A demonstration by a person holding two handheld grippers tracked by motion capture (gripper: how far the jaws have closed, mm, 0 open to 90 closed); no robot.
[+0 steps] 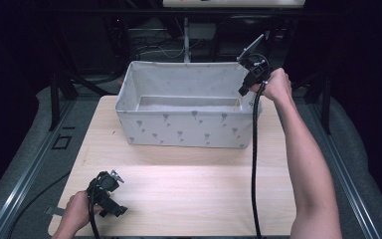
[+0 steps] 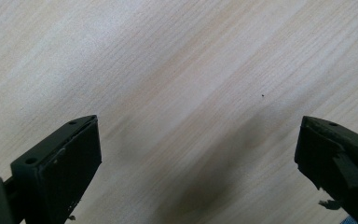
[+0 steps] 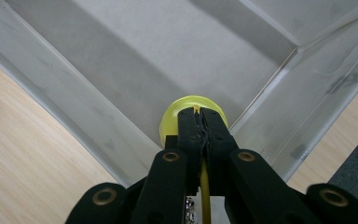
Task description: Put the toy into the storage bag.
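1. Left gripper (image 1: 110,198) sits nearest, held low over the near left of the table (image 1: 189,194). In the left gripper view its jaws stand wide apart with bare wood between them; it holds nothing.
2. Mid-table is bare wood, crossed only by the right gripper's cable (image 1: 253,164).
3. Bin (image 1: 179,127), grey fabric with a small print, stands at the far half of the table. Its floor looks bare in the high view.
4. Right gripper (image 1: 246,84) is raised over the bin's far right corner, tilted down into it. In the right gripper view its jaws (image 3: 201,128) are pinched nearly together on the thin edge of a yellow disc (image 3: 186,109), perhaps a lid or cup; I cannot tell which.
5. Disc hangs inside the bin's corner, above the floor; whether it touches the wall I cannot tell.
6. Step, as I judge it: placing the disc in the bin, near its end.
7. Next move calls for lowering the disc close to the floor, then parting the jaws and lifting straight up clear of the wall.
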